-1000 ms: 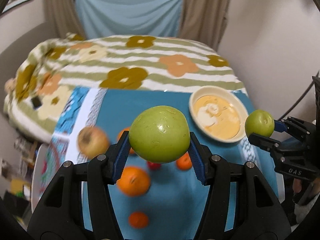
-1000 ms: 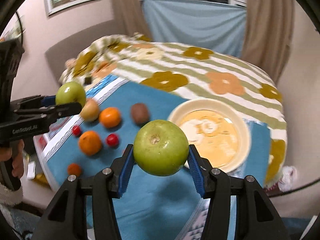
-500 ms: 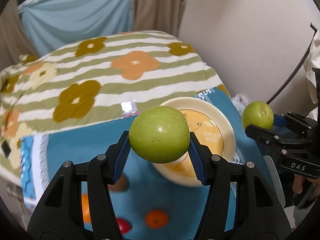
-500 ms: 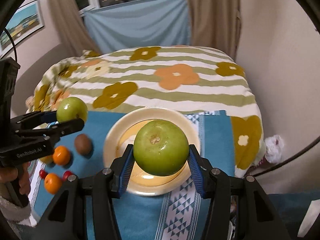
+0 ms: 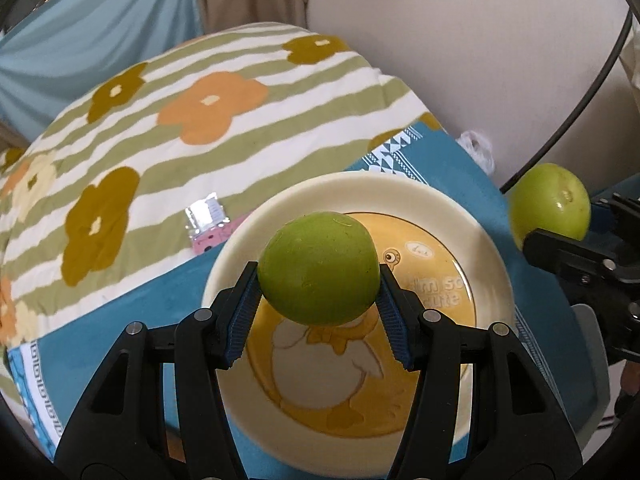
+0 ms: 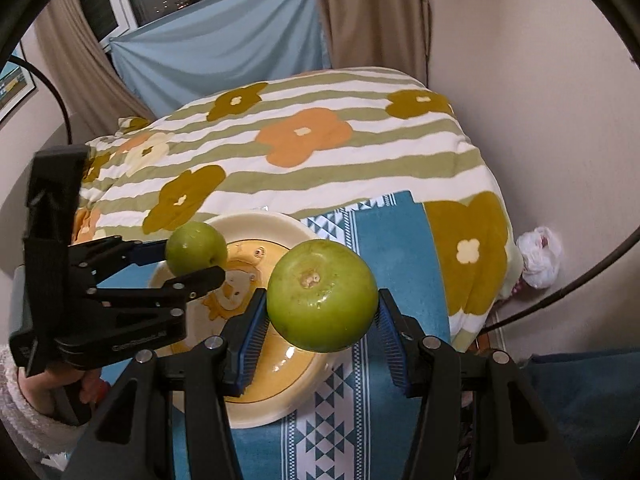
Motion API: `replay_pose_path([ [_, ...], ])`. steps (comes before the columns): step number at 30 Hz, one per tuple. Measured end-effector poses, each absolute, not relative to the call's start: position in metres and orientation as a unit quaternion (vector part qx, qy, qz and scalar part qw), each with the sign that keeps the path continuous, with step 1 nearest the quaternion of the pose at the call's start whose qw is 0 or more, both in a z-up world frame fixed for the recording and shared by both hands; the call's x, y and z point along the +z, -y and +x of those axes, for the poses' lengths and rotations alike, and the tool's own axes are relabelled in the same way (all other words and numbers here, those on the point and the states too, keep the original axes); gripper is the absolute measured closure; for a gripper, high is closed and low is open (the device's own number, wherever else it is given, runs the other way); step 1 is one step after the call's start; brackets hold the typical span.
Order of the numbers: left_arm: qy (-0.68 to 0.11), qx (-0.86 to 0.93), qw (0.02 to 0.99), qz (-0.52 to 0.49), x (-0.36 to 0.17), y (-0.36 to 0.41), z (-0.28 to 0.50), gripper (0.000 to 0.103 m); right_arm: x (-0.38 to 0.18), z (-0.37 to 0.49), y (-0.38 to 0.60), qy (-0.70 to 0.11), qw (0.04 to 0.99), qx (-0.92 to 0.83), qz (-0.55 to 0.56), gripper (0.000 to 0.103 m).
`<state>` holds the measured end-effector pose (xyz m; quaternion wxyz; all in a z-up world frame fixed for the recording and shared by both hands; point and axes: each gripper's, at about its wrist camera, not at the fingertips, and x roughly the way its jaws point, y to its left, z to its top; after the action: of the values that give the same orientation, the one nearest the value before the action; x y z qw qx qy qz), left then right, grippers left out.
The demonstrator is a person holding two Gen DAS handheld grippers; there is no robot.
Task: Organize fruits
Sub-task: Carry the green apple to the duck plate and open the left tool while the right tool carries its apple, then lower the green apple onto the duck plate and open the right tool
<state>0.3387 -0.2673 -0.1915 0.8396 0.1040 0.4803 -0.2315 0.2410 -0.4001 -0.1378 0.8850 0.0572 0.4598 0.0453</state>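
Both grippers have swung from the scattered fruit to the cream duck-printed plate [image 5: 496, 256]; left gripper [image 5: 319, 300] and right gripper [image 6: 322, 320] each clamp a round green apple [image 5: 318, 268] above it, ready for release.

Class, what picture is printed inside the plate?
A white duck on a yellow ground inside the cream plate, clearest in the left wrist view.

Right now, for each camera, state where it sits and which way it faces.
Left wrist: on the left gripper, looking along its fingers, down onto the yellow plate; its green apple fills the centre, the right gripper at right.
Right wrist: on the right gripper, facing its own apple, the plate and the floral blanket; the left gripper and a hand show at left.
Shared: plate, blanket, blue cloth, both apples.
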Motion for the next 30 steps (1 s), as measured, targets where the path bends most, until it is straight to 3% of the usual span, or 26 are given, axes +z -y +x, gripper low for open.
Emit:
replay_pose_path([
  [3,-0.475,-0.23,0.843,0.103,-0.191,0.267,0.34,0.041,-0.139,0.241,0.404,-0.461,0.884,0.041,0.062,0.054],
  [4,-0.469,-0.233,0.846,0.099,-0.188,0.266,0.34,0.036,-0.139,0.241,0.405,-0.461,0.884,0.04,0.064,0.054],
  [6,-0.459,-0.231,0.853,0.095,-0.181,0.263,0.34,0.0,-0.14,0.241,0.408,-0.46,0.884,0.038,0.066,0.054],
  [30,-0.46,-0.17,0.871,0.035,-0.145,0.181,0.298,0.0,-0.155,0.262,0.372,-0.464,0.876,0.13,-0.008,0.054],
])
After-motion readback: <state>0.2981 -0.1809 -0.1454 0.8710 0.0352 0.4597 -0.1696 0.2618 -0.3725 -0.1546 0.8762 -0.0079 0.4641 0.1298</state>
